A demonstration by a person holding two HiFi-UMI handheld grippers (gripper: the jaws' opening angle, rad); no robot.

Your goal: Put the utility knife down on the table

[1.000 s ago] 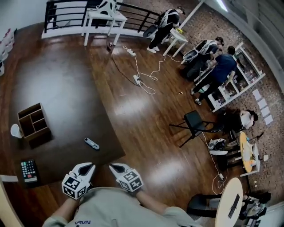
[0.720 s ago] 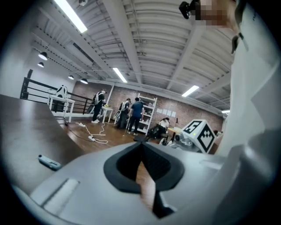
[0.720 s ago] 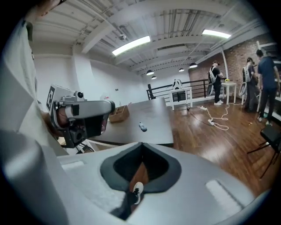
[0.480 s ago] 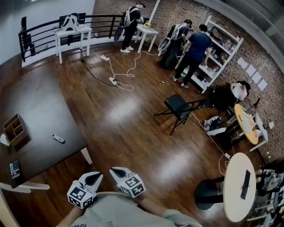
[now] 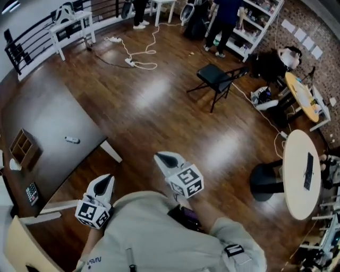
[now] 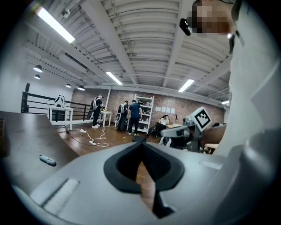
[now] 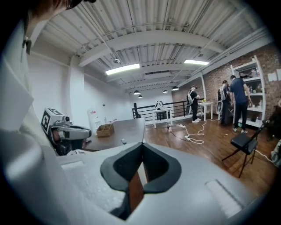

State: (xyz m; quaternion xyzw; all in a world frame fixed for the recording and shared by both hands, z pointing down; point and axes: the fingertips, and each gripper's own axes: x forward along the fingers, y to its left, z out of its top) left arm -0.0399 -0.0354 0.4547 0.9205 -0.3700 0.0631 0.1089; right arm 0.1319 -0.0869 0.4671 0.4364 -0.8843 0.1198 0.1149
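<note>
The utility knife (image 5: pixel 71 140) lies on the dark table (image 5: pixel 48 119) at the left of the head view, with no gripper near it. It also shows small in the left gripper view as the knife (image 6: pixel 47 160) and in the right gripper view as the knife (image 7: pixel 124 141). Both grippers are held close to my body, off the table. The left gripper (image 5: pixel 107 181) is shut and empty, its tips (image 6: pixel 141 143) meeting. My right gripper (image 5: pixel 162 157) is higher and further right, shut with nothing between its tips (image 7: pixel 142 144).
On the table are a wooden organizer box (image 5: pixel 24 146), a white cup (image 5: pixel 15 166) and a calculator (image 5: pixel 32 193). On the wooden floor are a black folding chair (image 5: pixel 215 77), cables (image 5: pixel 139 57) and a round white table (image 5: pixel 298 175). People stand by shelves (image 5: pixel 223 13).
The head view has swung right and pulled back from the table. Both grippers have risen, and the right one has moved up and right. The knife lies still on the table.
</note>
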